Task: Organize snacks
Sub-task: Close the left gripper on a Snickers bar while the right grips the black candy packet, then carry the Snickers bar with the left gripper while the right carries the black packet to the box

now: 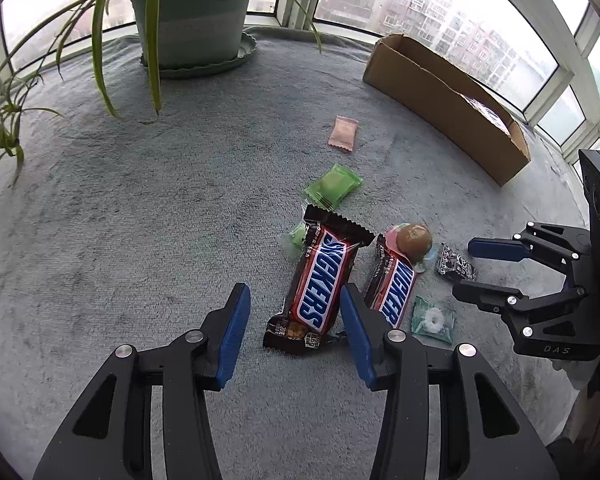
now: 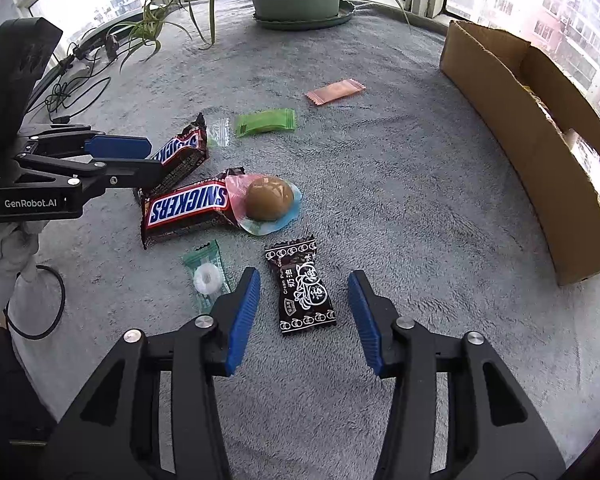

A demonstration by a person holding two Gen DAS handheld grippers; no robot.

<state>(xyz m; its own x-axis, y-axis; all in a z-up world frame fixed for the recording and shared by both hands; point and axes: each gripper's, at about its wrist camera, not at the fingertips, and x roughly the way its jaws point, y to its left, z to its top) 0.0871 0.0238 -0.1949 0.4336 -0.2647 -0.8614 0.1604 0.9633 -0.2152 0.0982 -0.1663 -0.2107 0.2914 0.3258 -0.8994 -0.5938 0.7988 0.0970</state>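
Observation:
Snacks lie scattered on a grey fleece surface. My left gripper [image 1: 294, 304] is open, its jaws on either side of the near end of a Snickers bar [image 1: 320, 280]. A second Snickers bar [image 1: 392, 288] lies beside it, with a brown egg-shaped sweet [image 1: 414, 238] resting on its far end. My right gripper [image 2: 304, 292] is open around a black cream plum candy [image 2: 304, 292]. A mint ring packet [image 2: 206, 276], a green packet [image 2: 266, 121] and a pink packet [image 2: 335, 91] lie nearby.
An open cardboard box [image 2: 512, 120] stands at the right, with some packets inside. A potted plant in a green pot [image 1: 192, 16] stands at the back by the windows. Cables [image 2: 72, 92] lie at the far left.

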